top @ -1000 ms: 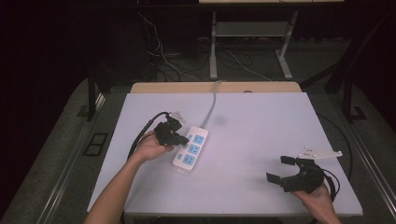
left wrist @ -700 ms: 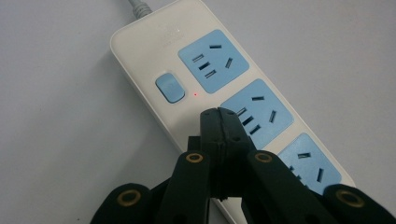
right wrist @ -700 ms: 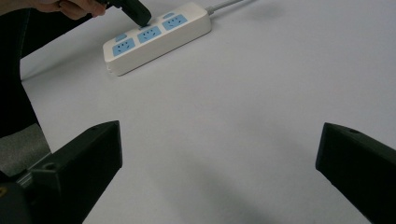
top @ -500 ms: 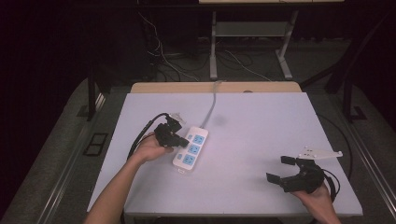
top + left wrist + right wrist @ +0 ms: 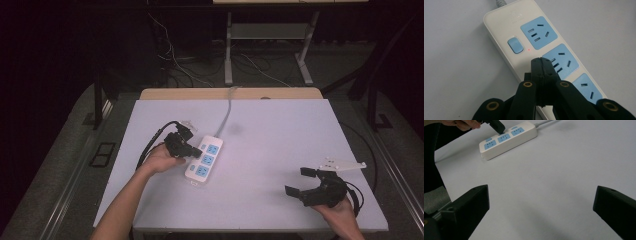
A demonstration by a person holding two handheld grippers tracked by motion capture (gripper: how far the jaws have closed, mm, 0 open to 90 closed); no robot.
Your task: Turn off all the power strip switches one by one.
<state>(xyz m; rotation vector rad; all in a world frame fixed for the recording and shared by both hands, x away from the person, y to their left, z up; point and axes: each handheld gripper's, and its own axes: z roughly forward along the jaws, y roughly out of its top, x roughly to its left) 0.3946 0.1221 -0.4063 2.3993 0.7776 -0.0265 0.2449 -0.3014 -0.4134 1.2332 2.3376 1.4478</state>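
The white plastic power strip [image 5: 205,159] with three blue socket faces lies left of centre on the pale grey table top [image 5: 280,130], long axis running from about one o'clock, where its grey cable [image 5: 227,107] leaves toward the far edge, down to seven o'clock. The left gripper [image 5: 192,152] sits at the strip's nine o'clock side, jaws fully closed together with nothing between them; in the left gripper view the joined tips [image 5: 541,62] hover over or rest on the white casing just beside the middle blue socket [image 5: 560,61], and contact cannot be confirmed. The small blue rocker switch [image 5: 515,45] lies at about eleven o'clock from the tips, near but apart, and a red indicator dot [image 5: 529,49] glows beside it. Compared with the two earlier high views, nothing has shifted: strip, both hands and both grippers occupy the same places. Judgement: the work is paused at the strip, with the closed tips serving as a pressing point; whether the switch has been actuated or is about to be cannot be determined, though the lit indicator suggests the strip is live. The right gripper [image 5: 305,182] rests near the table's five o'clock corner, well apart from the strip, jaws spread wide and holding nothing; a white flat bracket [image 5: 342,164] lies just beyond it
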